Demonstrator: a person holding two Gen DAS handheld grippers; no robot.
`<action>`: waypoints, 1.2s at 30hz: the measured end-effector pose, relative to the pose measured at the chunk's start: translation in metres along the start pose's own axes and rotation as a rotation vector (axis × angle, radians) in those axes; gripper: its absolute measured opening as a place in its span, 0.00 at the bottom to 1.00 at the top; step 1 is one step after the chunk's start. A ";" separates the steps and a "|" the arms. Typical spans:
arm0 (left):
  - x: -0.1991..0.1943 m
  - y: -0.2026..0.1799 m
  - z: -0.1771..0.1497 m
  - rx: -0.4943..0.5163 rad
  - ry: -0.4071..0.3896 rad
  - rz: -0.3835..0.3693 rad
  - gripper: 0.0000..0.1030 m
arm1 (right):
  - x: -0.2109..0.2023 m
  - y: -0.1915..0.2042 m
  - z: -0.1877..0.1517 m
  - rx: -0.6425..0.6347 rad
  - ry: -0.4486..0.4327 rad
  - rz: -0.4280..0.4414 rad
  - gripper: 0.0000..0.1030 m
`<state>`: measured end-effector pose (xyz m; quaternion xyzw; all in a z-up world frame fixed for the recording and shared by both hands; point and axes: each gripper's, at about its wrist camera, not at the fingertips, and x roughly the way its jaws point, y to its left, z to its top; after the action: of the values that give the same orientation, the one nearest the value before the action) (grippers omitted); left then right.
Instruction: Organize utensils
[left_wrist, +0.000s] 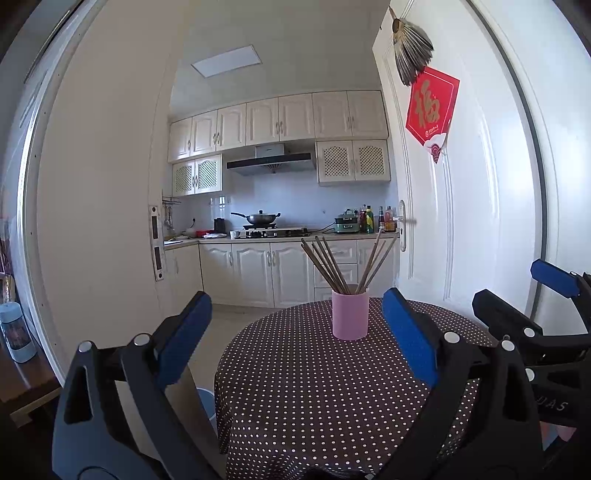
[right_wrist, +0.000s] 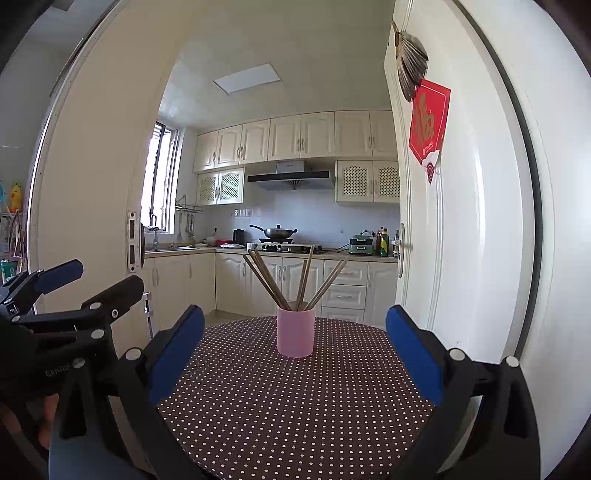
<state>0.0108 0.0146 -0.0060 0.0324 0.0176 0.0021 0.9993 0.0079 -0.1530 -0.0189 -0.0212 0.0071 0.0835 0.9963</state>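
Observation:
A pink cup (left_wrist: 350, 314) stands upright near the far edge of a round table with a brown polka-dot cloth (left_wrist: 314, 398). Several brown chopsticks (left_wrist: 332, 266) stand in it, fanned out. The cup (right_wrist: 296, 332) and chopsticks (right_wrist: 291, 280) also show in the right wrist view, on the same table (right_wrist: 295, 406). My left gripper (left_wrist: 297, 332) is open and empty, held back from the cup. My right gripper (right_wrist: 295, 350) is open and empty, also short of the cup. Each gripper shows at the side of the other's view: the right one (left_wrist: 532, 295), the left one (right_wrist: 92, 280).
A white door (left_wrist: 461, 221) with a red paper sign stands open just right of the table. Behind the table is a kitchen with white cabinets (left_wrist: 258, 273), a stove and a wok (left_wrist: 260, 218). A wooden shelf with a bottle (left_wrist: 16, 332) is at the left.

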 end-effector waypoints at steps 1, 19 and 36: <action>0.000 0.000 0.000 0.001 0.000 0.000 0.89 | 0.000 0.000 -0.001 0.001 0.000 0.000 0.92; 0.003 -0.002 0.000 0.011 0.005 0.002 0.89 | 0.001 0.000 -0.001 0.005 0.008 0.000 0.92; 0.008 -0.003 -0.002 0.006 0.011 -0.001 0.89 | 0.007 -0.005 -0.002 0.011 0.011 -0.002 0.92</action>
<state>0.0189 0.0119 -0.0081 0.0354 0.0231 0.0019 0.9991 0.0159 -0.1565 -0.0213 -0.0160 0.0130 0.0821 0.9964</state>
